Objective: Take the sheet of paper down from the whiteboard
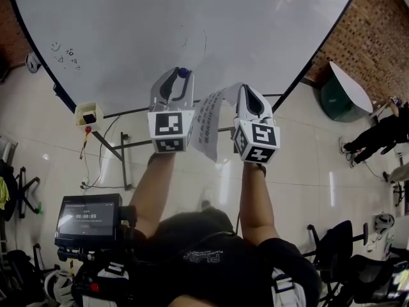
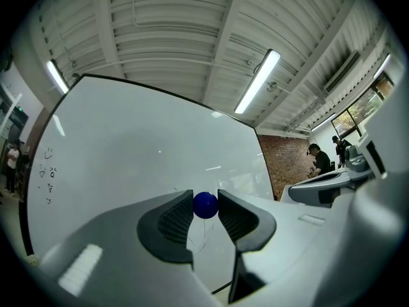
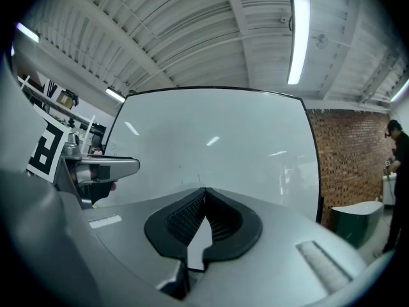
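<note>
White paper with rows of dark print: the sheet of paper (image 1: pixel 209 123) hangs curled between the two grippers, its top edge running up into the tips of the right gripper (image 1: pixel 243 88) and its lower end drooping in front of the whiteboard (image 1: pixel 160 24). Only the head view gives us that sheet. The right gripper view shows just the two ribbed pads pressed tight together at the tips, with a pale sliver in the gap below them that could be paper or board, hard to call. Over on the other side, the left gripper (image 2: pixel 206 197) has its fingers set apart and clamped on a small blue magnet (image 2: pixel 205 204), round as a ball, touching both pads. From the head view that magnet is only a blue dab at the gripper's nose. Whether it sits against the board, no view settles. The board itself is bare apart from small handwriting (image 1: pixel 67 54) near its left edge. The gripper views look up at a ribbed ceiling with a tube light (image 3: pixel 297 37); the head view looks down on pale floor tiles, a brick wall (image 1: pixel 377 24) and a person (image 1: pixel 377 136) at the right.
</note>
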Demonstrator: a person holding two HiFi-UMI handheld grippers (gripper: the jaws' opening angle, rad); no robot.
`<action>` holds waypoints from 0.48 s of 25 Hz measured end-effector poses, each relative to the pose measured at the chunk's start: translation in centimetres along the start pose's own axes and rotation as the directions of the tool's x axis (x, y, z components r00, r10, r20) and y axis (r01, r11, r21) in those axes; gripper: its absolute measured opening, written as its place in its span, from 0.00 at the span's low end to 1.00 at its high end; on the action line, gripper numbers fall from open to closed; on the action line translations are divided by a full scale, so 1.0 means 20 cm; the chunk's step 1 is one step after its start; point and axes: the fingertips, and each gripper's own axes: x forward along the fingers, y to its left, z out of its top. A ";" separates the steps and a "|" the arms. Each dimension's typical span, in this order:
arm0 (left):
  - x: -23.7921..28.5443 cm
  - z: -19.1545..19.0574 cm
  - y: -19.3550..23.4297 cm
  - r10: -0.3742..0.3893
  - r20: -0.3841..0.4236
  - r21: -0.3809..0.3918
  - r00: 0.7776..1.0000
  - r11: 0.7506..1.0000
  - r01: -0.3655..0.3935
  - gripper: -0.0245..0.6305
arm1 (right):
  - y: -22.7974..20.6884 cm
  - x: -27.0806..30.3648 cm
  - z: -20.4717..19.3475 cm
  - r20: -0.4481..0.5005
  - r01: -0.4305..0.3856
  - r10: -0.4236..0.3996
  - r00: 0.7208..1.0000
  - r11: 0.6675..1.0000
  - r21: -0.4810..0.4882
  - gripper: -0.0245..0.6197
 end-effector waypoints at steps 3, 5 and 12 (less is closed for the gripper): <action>0.00 0.00 0.00 0.001 -0.003 -0.002 1.000 1.000 -0.001 0.22 | 0.00 0.01 0.00 0.004 0.007 -0.007 1.000 1.000 0.004 0.06; 0.00 -0.01 0.00 0.000 -0.009 -0.009 1.000 1.000 0.000 0.22 | -0.01 0.01 -0.01 0.003 0.009 -0.009 1.000 1.000 0.005 0.06; -0.02 0.01 0.00 -0.007 -0.009 0.004 1.000 1.000 0.007 0.22 | 0.02 0.00 -0.01 0.005 0.013 -0.013 1.000 1.000 -0.002 0.06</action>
